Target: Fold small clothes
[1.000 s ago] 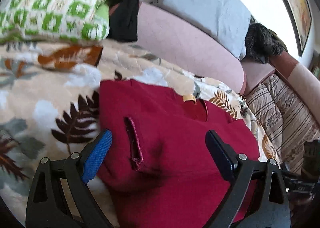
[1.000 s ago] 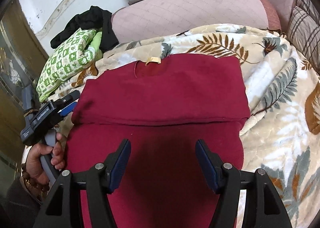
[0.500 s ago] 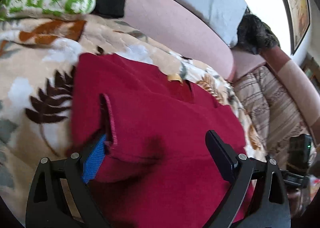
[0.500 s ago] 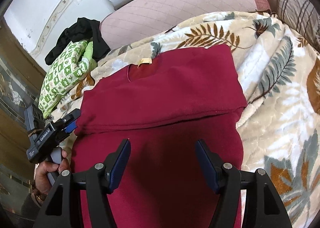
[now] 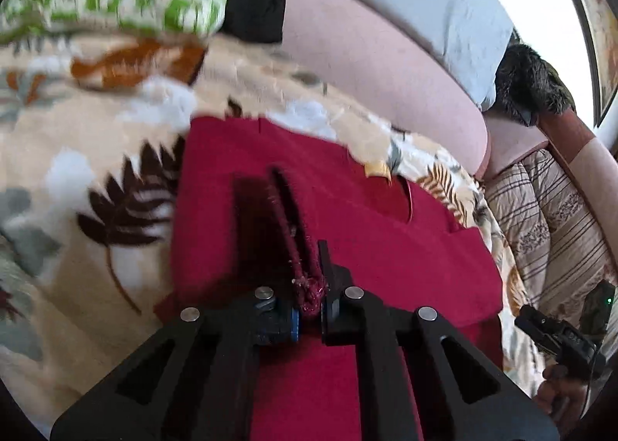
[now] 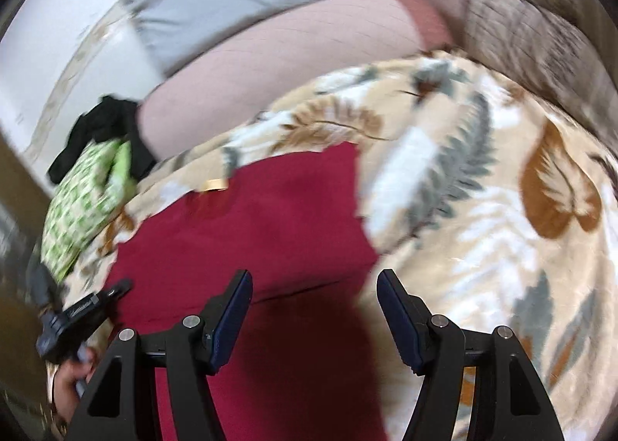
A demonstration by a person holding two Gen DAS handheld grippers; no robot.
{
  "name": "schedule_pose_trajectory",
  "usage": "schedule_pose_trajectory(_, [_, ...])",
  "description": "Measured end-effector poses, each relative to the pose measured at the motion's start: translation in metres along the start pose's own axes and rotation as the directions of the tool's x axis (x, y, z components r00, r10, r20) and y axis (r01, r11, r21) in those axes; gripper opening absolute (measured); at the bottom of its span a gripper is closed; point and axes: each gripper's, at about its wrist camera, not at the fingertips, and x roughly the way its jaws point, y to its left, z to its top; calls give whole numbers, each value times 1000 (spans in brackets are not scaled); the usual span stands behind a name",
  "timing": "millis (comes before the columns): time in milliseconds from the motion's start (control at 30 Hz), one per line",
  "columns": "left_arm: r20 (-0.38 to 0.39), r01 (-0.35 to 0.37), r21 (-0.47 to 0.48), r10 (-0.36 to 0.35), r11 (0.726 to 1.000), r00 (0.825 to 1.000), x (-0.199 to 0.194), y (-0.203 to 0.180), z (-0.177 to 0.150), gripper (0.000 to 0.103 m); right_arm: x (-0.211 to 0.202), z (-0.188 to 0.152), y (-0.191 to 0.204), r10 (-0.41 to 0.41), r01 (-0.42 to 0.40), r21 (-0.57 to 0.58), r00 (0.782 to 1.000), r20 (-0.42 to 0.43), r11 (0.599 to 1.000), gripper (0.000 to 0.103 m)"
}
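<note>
The left gripper (image 5: 309, 309) has just snapped closed and pinches a hem of the red top (image 5: 347, 217) between its 2 jaws. The right gripper (image 6: 314, 309) hangs wide with nothing in it – just over the top, which lies on the leafy blanket (image 6: 483, 209).

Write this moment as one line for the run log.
left gripper: just closed, shut on sweater sleeve cuff | right gripper: open, above sweater, holds nothing | sweater: on blanket
</note>
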Motion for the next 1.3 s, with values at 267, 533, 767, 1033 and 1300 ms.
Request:
schedule_pose_trajectory(267, [-4, -112, -19, 112, 994, 994, 1, 19, -2, 6, 5, 0, -6, -64, 64, 7, 998, 4, 998, 65])
schedule_pose_trajectory(533, [-5, -185, -48, 185, 982, 983, -7, 21, 2, 19, -1, 20, 20, -33, 57, -189, 991, 128, 980, 62])
schedule_pose_trajectory(767, [289, -321, -82, 331, 943, 898, -64, 10, 10, 19, 37, 32, 34, 146, -126, -349, 989, 32, 929, 10])
schedule_pose_trajectory(1033, [-45, -178, 35, 180, 983, 983, 20, 8, -3, 19, 94, 33, 4, -10, -18, -308, 996, -90, 951, 0])
schedule_pose_trajectory(1300, [-32, -161, 26, 162, 987, 986, 21, 6, -4, 19, 99, 45, -36, -8, -5, -131, 995, -102, 991, 0])
